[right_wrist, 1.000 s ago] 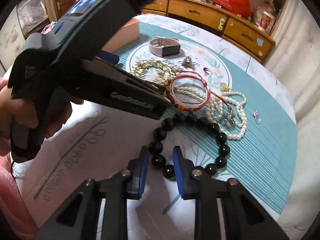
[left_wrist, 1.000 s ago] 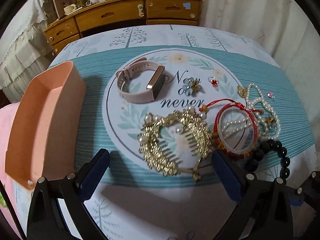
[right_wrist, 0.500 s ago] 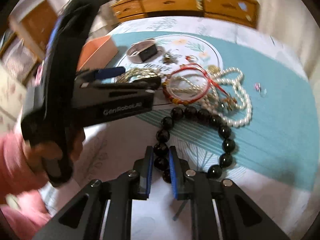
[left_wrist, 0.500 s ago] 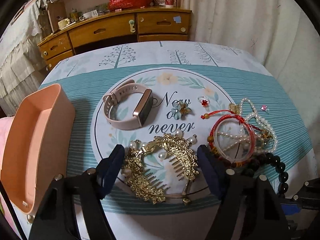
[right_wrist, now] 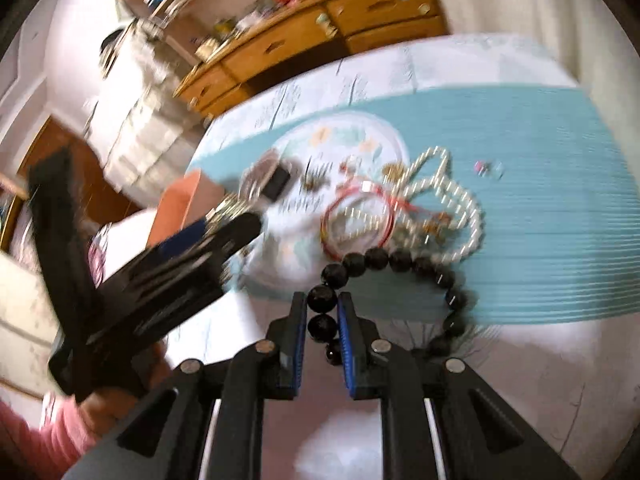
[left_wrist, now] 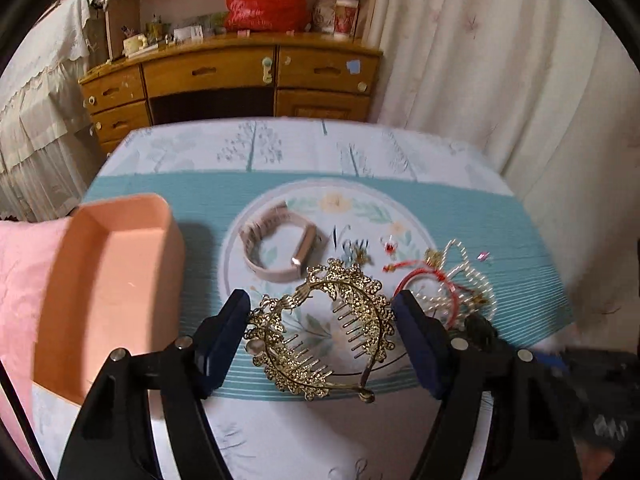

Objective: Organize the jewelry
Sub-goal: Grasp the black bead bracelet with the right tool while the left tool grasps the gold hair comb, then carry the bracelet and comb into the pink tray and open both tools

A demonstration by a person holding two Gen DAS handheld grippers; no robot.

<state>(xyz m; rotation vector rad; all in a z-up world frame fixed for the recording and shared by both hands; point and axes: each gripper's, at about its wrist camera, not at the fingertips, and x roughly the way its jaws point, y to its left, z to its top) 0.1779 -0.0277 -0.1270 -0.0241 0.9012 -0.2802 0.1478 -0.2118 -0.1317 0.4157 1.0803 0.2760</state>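
A: Left wrist view: what does the left gripper [left_wrist: 320, 320] have?

B: The gold hair comb [left_wrist: 324, 332]. Its blue pads press the comb's two ends, jaws fairly wide around it, and the comb looks raised off the teal tablecloth [left_wrist: 200, 192].

A: What sits around it?

B: A peach box [left_wrist: 108, 280] stands to the left, its inside bare. Beyond the comb, a pink smartwatch [left_wrist: 276, 244] lies on the cloth's round print. To the right lies a tangle: a red bangle [left_wrist: 428, 292] and a pearl necklace [left_wrist: 464, 280], with a small red ring [left_wrist: 389, 246] just beyond.

A: And the right wrist view?

B: It is blurred, but the right gripper [right_wrist: 323, 320] is clamped narrow on the near beads of a black bead bracelet [right_wrist: 400, 264]. The bracelet's loop curves away to the right, touching the pearl necklace. The left gripper shows at the left, held by a hand [right_wrist: 108, 404] in a pink sleeve.
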